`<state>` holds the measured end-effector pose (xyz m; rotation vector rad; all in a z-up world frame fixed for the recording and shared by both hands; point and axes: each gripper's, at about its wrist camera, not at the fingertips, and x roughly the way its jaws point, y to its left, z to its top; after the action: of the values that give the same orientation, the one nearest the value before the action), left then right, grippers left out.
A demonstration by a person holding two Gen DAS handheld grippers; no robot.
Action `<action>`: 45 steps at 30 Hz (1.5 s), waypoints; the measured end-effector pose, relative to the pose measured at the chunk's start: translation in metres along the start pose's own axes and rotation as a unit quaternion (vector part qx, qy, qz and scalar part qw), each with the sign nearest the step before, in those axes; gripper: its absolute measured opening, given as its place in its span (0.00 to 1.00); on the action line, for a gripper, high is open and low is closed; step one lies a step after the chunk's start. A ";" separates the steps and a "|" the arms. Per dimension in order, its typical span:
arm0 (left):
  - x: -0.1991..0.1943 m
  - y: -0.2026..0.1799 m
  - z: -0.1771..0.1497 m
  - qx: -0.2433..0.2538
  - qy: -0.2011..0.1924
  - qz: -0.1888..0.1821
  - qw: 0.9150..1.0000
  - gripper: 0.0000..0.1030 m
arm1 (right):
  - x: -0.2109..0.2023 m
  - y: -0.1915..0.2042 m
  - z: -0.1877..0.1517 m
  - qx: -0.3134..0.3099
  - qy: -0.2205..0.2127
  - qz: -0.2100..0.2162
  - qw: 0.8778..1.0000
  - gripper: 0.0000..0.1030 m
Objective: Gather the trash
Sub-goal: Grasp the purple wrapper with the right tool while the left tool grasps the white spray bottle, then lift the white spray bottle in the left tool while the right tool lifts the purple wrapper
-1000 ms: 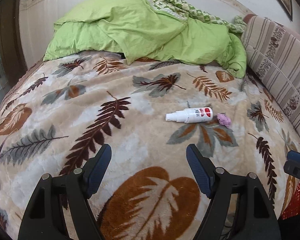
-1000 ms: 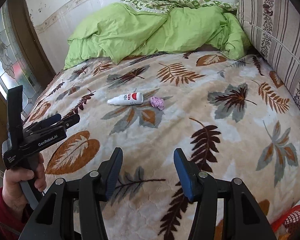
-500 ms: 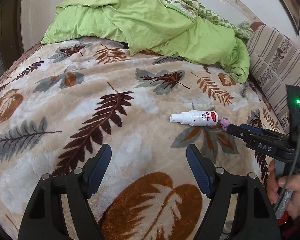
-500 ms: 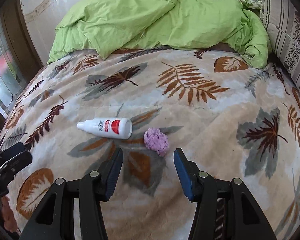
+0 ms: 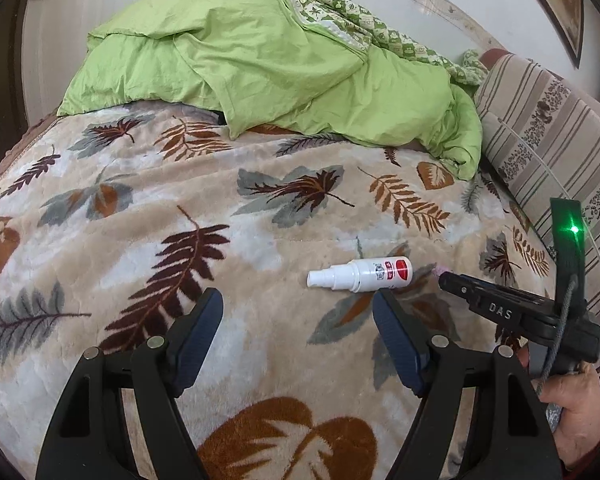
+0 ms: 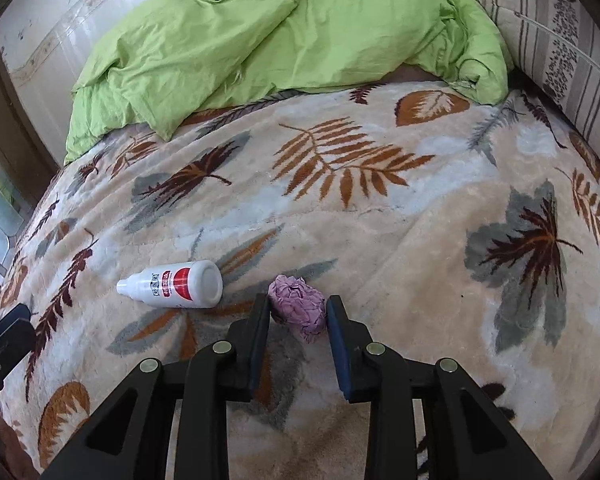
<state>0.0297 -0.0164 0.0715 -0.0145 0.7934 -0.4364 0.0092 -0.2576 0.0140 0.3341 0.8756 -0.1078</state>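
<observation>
Near the middle of the bed (image 6: 440, 216), on a plush blanket printed with brown and grey leaves, a crumpled lilac paper wad (image 6: 298, 309) sits between the two fingers of the right gripper (image 6: 298, 312), whose jaws have just been closing around it. From the right wrist view the left finger's pad looks to be against the wad's side and the right finger's pad at its other edge, though whether they already press firmly cannot be told; the wad rests on the blanket, not lifted. The gripper comes in from the foot end of the bed, pointing steeply down, a fitting angle for pinching a small soft scrap off a yielding surface without digging into the pile.

Just beside the wad, on its left in the right wrist view, a white spray bottle (image 6: 172, 285) with a red label lies on its side, nozzle pointing toward the bed's left edge, apart from the gripper's fingers. It may be the next piece to collect, judging by the task.

The left gripper (image 5: 298, 324) hangs over the blanket with its jaws wide apart and nothing between them, the bottle (image 5: 360, 275) a little beyond its right finger. A hand (image 5: 572, 404) holds the right tool at the frame's right edge. A rumpled green duvet (image 5: 268, 60) is heaped along the far edge of the bed, and a striped cushion (image 5: 548, 140) lines the right side.
</observation>
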 end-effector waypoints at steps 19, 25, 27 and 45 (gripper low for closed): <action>0.106 -0.054 0.017 0.079 0.156 -0.143 0.974 0.74 | -0.023 -0.040 0.008 0.060 -0.027 0.007 0.998 0.30; 0.079 -0.076 0.009 0.157 0.123 -0.114 0.973 0.74 | -0.026 -0.046 0.010 0.071 -0.034 0.008 0.997 0.30; 0.082 -0.076 0.020 0.148 0.119 -0.099 0.977 0.74 | -0.026 -0.047 0.010 0.072 -0.031 0.010 0.997 0.30; 0.083 -0.067 -0.011 0.067 0.089 0.018 0.994 0.27 | -0.038 -0.020 -0.001 0.011 -0.037 -0.012 0.999 0.30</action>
<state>0.0487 -0.1075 0.0187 0.1653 0.9376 -0.4597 -0.0200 -0.2774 0.0379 0.3379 0.8067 -0.1504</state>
